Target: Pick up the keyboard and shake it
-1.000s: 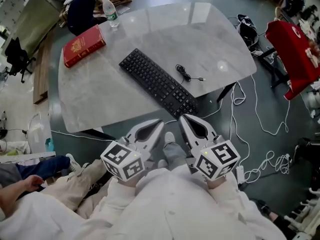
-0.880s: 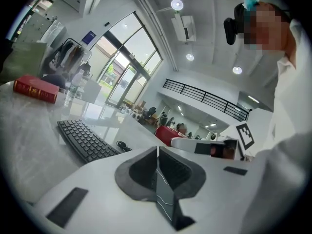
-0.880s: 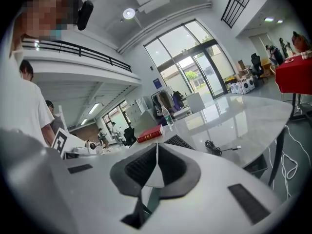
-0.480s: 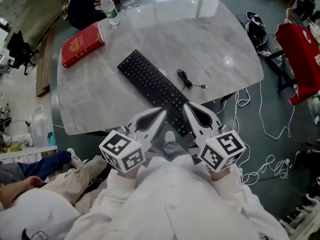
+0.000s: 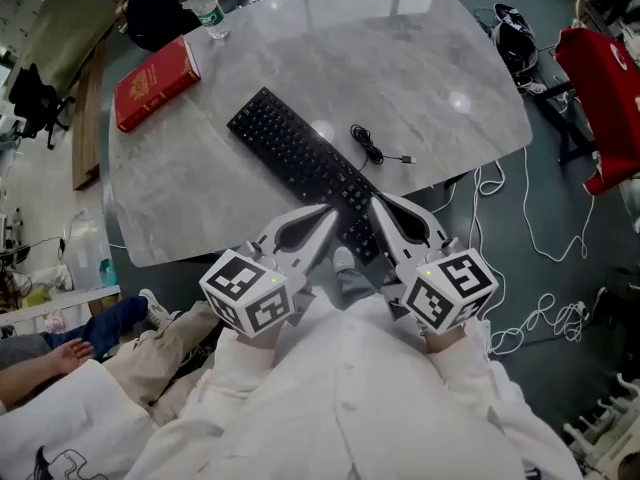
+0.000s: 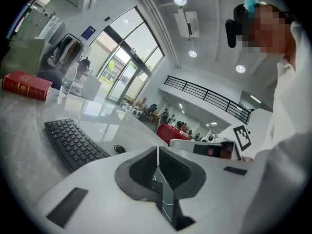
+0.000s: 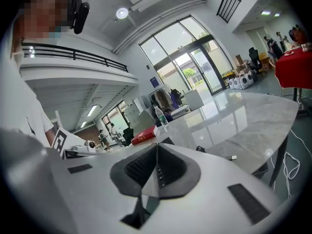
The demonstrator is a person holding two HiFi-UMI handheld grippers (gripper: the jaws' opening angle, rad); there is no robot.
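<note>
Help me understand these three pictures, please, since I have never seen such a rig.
A person holds a hand tool with two jaws in each hand. The head view looks down from the person's head and shows the left gripper and the right gripper. The other two views come from cameras riding on each gripper. On the grey marble table are a black keyboard, a red hardcover book, a small coiled black cable and a clear plastic water bottle. Both pairs of jaws are together and hold nothing.
</note>
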